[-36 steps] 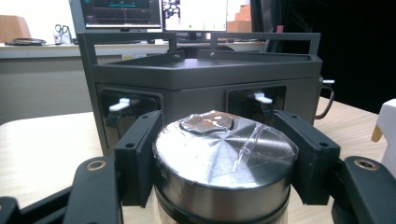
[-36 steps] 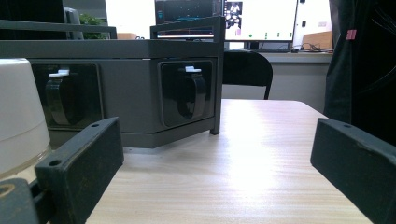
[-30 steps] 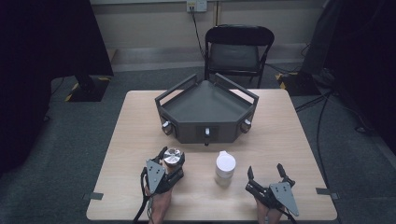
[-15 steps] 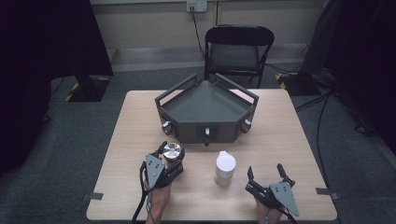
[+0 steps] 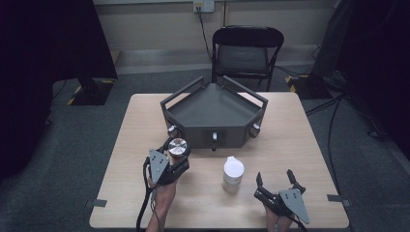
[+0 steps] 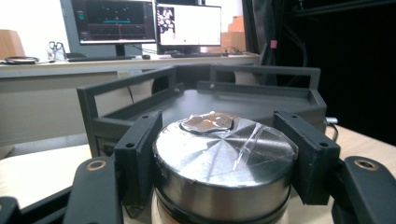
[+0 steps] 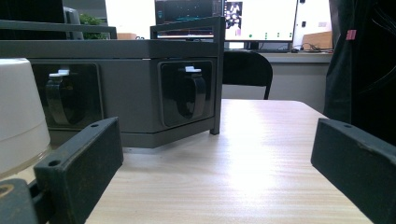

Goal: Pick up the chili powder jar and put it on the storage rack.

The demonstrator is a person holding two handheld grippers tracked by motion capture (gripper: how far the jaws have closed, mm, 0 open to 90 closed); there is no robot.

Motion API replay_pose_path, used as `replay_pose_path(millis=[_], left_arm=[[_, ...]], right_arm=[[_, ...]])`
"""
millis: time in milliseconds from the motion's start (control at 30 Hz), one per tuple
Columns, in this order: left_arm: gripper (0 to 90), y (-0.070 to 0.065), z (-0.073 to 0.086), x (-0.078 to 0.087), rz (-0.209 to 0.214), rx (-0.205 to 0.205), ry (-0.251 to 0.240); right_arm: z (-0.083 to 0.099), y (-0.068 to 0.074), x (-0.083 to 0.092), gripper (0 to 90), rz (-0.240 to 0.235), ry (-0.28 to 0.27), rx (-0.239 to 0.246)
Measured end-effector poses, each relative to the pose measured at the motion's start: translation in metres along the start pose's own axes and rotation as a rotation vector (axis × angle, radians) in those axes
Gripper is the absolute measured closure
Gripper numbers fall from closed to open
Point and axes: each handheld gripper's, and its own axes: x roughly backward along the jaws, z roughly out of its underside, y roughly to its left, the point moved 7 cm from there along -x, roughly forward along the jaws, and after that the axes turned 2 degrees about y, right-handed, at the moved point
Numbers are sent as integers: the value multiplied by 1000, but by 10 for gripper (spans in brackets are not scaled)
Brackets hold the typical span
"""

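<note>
Left gripper (image 5: 176, 153) clamped on silver-lidded jar (image 6: 225, 161) — probably bound for grey tray (image 5: 212, 108). Best kept level and lifted clear of the rim. Right gripper (image 5: 275, 181) spread, idle.

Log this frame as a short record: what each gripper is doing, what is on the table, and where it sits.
left gripper: shut on silver-lidded jar, held near the tray's front left
right gripper: jaws open, nothing between them, near the table's front edge
white bottle: upright on table, between the two grippers, untouched
tray: dark, angular, with railings, at table centre, nothing inside it
table: light wood
chair: black, beyond the table's far edge
</note>
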Motion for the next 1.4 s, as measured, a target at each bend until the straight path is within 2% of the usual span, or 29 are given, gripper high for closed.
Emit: replay_pose_path(millis=[100, 200, 300, 400, 767, 900, 1033, 1233, 1400], left_arm=[[354, 0, -6, -2, 1, -11, -6], [354, 1, -11, -5, 12, 0, -12], [355, 0, -17, -10, 16, -21, -8], [355, -1, -22, -15, 17, -20, -10], [355, -7, -51, -35, 4, -52, -24], [354, -9, -58, -43, -5, -68, -14], [354, -5, -61, -52, 7, -44, -18], [355, -5, -65, -64, -18, -33, -5], [355, -8, -72, -74, -26, -53, -3]], right_arm=[[0, 0, 0, 8, 0, 0, 0], [0, 0, 0, 8, -1, 0, 0], [0, 0, 0, 8, 0, 0, 0], [0, 0, 0, 8, 1, 0, 0], [0, 0, 0, 8, 0, 0, 0], [0, 0, 0, 8, -3, 1, 1], [0, 0, 0, 8, -3, 0, 1], [0, -1, 0, 8, -5, 1, 0], [0, -1, 0, 8, -7, 1, 0]])
